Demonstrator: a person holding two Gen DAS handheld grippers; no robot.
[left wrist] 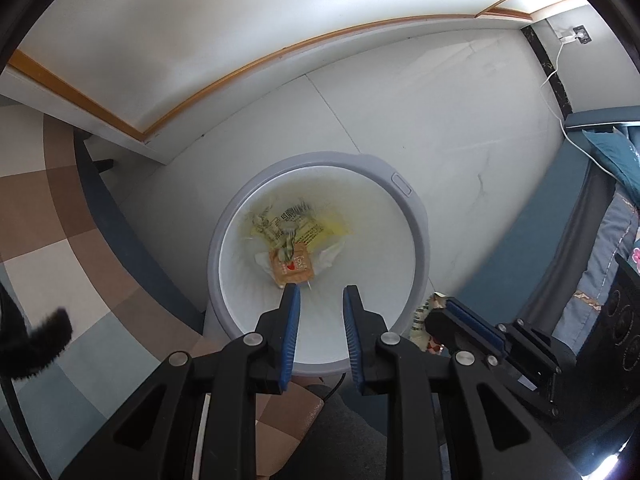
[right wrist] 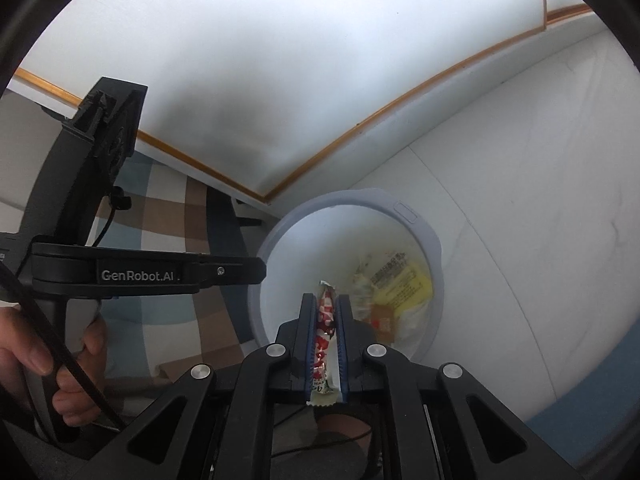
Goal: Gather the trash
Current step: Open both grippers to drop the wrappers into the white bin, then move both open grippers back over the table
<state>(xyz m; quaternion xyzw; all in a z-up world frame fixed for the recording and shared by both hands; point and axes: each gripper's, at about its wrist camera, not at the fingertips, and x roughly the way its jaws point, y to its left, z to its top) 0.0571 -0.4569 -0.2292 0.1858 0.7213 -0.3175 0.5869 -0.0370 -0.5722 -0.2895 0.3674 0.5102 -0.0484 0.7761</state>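
Wrapper: light, crinkly, slippery, pinched mid-length in right gripper jaws over bin; left gripper jaws slightly parted, empty.

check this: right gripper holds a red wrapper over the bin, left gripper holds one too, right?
Not quite. The left gripper is empty, its jaws apart over the bin, as the left wrist view shows. The right gripper does hold the red wrapper.
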